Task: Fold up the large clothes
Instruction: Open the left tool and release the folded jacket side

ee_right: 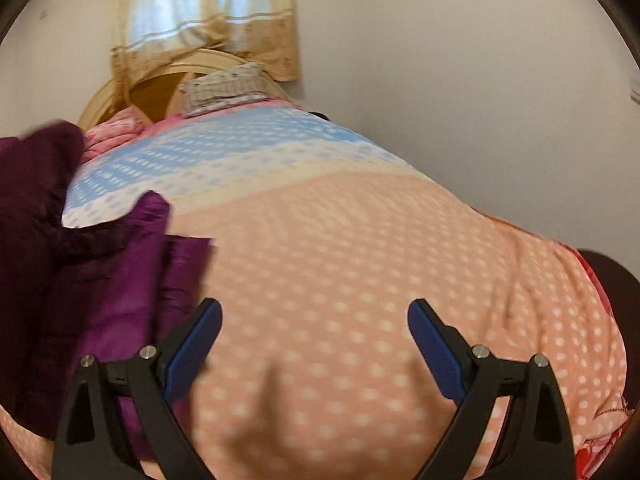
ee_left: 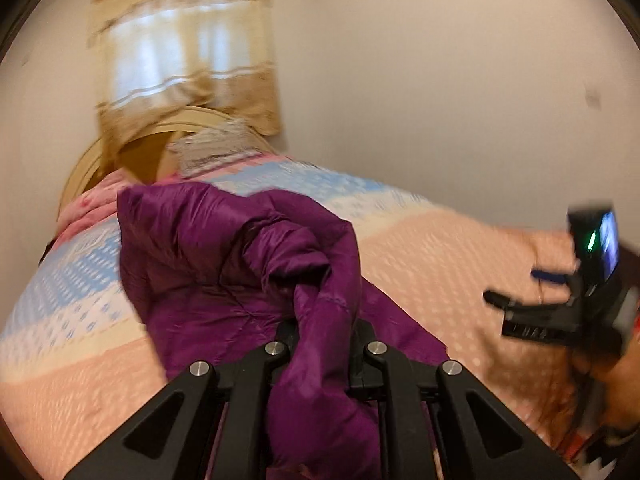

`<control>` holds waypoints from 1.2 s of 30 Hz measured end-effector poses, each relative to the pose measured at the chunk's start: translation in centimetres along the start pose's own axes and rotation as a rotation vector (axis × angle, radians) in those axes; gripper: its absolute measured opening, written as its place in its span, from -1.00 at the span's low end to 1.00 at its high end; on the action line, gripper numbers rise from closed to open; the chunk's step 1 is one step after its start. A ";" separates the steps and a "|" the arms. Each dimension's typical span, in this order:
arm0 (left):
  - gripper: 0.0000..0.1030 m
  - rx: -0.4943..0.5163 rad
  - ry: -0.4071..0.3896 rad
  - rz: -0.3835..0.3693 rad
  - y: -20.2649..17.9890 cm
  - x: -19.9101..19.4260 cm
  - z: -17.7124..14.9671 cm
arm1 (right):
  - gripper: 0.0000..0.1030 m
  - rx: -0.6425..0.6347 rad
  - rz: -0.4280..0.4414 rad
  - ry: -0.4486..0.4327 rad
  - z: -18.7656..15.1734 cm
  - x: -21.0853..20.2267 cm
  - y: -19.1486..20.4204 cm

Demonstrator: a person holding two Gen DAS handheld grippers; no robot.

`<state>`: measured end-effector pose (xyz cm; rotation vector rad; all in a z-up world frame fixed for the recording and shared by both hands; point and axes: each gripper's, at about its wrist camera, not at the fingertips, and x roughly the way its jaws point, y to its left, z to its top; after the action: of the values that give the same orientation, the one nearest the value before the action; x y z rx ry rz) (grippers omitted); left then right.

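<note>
1. presently, the left gripper [ee_left: 324, 332] is clamped on a bunched fold of the purple jacket [ee_left: 224, 264]; the fabric is pinched between its jaws and spills down over the black linkage.
2. the rest of the jacket is heaped on the bedspread [ee_left: 420, 264] (dotted, in peach, cream and blue bands), toward the left side of the bed.
3. the right gripper [ee_right: 315, 344] is held above bare peach bedspread [ee_right: 340, 240], its blue pads [ee_right: 434, 354] spread wide with nothing between them.
4. the jacket [ee_right: 120, 280] is seen just beside the right gripper's left finger, not gripped by it.
5. a pillow [ee_right: 224, 88] and a curtain [ee_right: 208, 12] are visible at the far end.
</note>
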<state>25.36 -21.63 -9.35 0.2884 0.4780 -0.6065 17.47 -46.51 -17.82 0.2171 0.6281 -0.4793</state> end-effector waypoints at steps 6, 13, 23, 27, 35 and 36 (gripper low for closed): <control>-0.80 0.145 0.111 -0.023 -5.3 5.9 -3.7 | 0.86 0.032 -0.012 0.046 -0.6 0.5 -1.5; -0.45 0.267 0.105 0.038 -7.3 5.1 -3.3 | 0.86 0.054 -0.001 0.081 -1.4 1.3 -2.3; 0.60 0.312 -0.040 0.025 -8.2 -3.6 -2.1 | 0.13 0.072 0.031 0.109 0.0 1.0 -2.0; 0.64 0.189 -0.013 0.125 -2.4 -4.3 -1.1 | 0.11 0.035 0.071 0.067 3.4 -1.2 0.8; 0.65 -0.303 0.130 0.510 16.3 1.8 -0.8 | 0.14 -0.129 0.174 -0.079 11.8 -6.3 14.8; 0.65 -0.373 0.106 0.515 18.0 2.2 -0.9 | 0.33 -0.132 0.192 -0.079 12.1 -6.2 16.0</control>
<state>37.47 -8.16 -9.06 0.0799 0.5817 0.0047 27.13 -34.45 -3.63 0.1305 0.5537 -0.2593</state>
